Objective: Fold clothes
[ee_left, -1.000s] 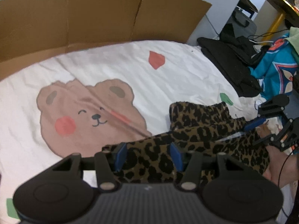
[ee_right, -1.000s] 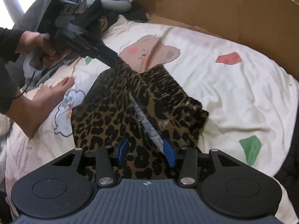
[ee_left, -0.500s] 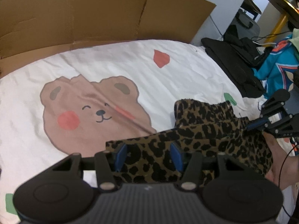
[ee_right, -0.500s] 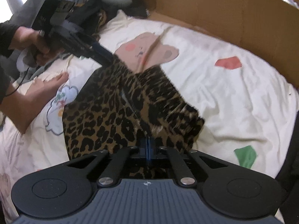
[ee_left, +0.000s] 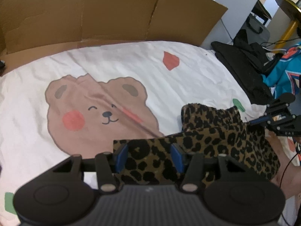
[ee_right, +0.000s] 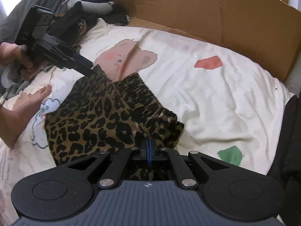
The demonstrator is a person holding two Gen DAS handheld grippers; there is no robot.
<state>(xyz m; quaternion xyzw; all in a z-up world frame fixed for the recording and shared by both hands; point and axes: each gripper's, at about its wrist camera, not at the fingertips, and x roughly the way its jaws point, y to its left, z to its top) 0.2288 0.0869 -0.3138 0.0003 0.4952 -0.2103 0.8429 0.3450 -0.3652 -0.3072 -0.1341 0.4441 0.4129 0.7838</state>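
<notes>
A leopard-print garment lies partly folded on a white bear-print bedsheet. My left gripper stands over one corner of it. Its blue pads are well apart, and the cloth lies flat between them, unpinched. In the right wrist view that left gripper is held by a hand, its tip at the garment's far corner. My right gripper is shut, its pads pinching the garment's near edge. It shows in the left wrist view as the right gripper at the garment's right side.
A cardboard wall rings the bed's far side. Black clothes and a teal garment lie beyond the bed's right edge. A bare foot rests on the sheet beside the garment. A grey plush toy lies behind.
My right gripper's jaws have closed onto the garment's edge and stayed shut. The left gripper kept its place and its gap.
</notes>
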